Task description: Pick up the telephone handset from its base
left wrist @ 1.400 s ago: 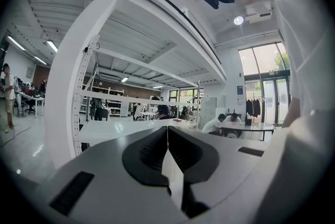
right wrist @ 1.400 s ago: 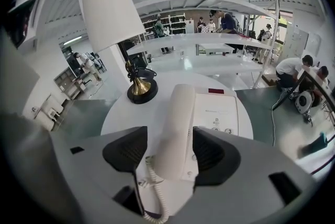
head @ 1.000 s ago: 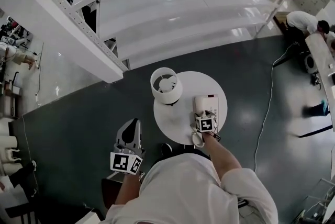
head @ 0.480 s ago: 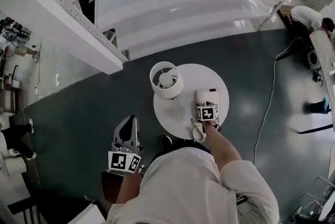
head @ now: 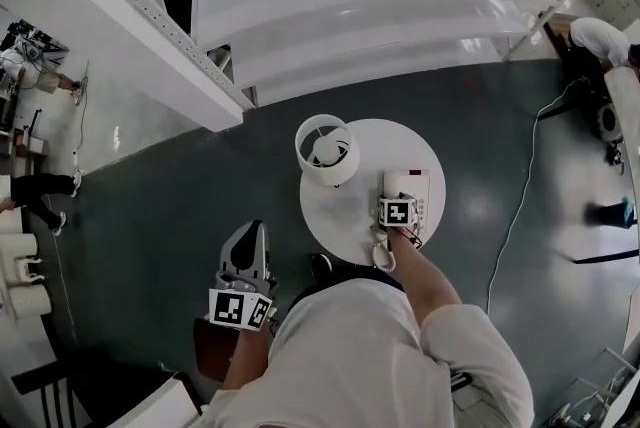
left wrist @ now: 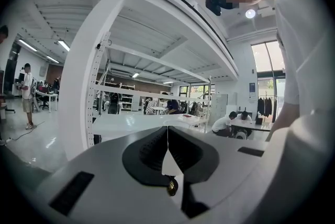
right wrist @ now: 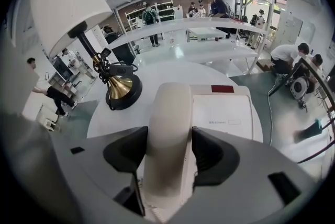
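Left gripper (head: 250,236) hung low beside the person's white sleeve (head: 350,356), over the dark grey floor (head: 150,216) and well apart from the counter. In its own view the black fingers (left wrist: 152,147) were pressed together with nothing between them.

Right gripper (right wrist: 170,152) reached over the near edge of the round white counter (head: 340,216). Its fingers (right wrist: 128,152) pinched the cream plastic telephone handset (right wrist: 170,118), one pad against each long side. The handset lay lengthwise along the left part of the cream rectangular telephone base (right wrist: 225,110), which carries a small red strip at its far edge. Whether the handset had cleared the cradle: cannot tell.

Farther left on the counter stood a table lamp with white drum shade, brass stem and black round foot (right wrist: 119,89). Beyond the counter ran long white metal shelving (head: 350,6).
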